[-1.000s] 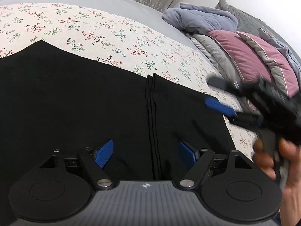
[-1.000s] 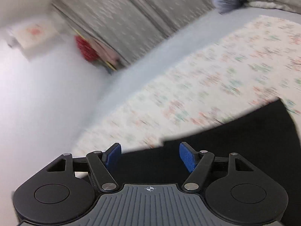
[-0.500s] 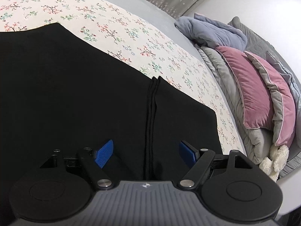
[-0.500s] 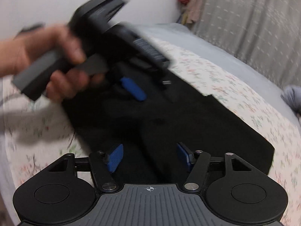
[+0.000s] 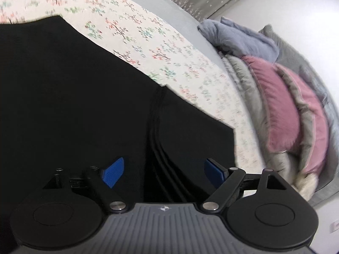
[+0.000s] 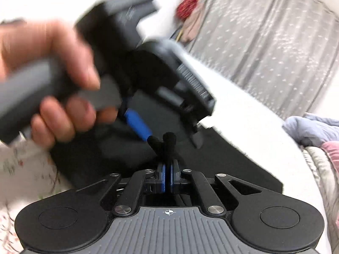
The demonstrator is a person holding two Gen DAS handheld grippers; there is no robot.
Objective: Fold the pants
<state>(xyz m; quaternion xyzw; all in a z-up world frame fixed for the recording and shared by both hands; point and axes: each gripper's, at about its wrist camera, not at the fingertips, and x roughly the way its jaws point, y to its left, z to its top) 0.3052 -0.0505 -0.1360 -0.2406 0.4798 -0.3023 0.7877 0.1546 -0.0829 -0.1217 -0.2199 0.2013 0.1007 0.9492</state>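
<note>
- Since half a second ago, right tool (image 6: 167, 176) is pinching shut on a black pants (image 6: 222, 160) fold; left hand (image 6: 48, 80) is gripping the blurred other tool.
- Left tool (image 5: 164, 172) is hanging spread over pants (image 5: 74, 105) lying on the floral bed (image 5: 148, 33).

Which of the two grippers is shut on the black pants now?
The right gripper: its blue pads are pressed together with a pinch of the black pants between them. The left gripper stands open over the cloth.
</note>
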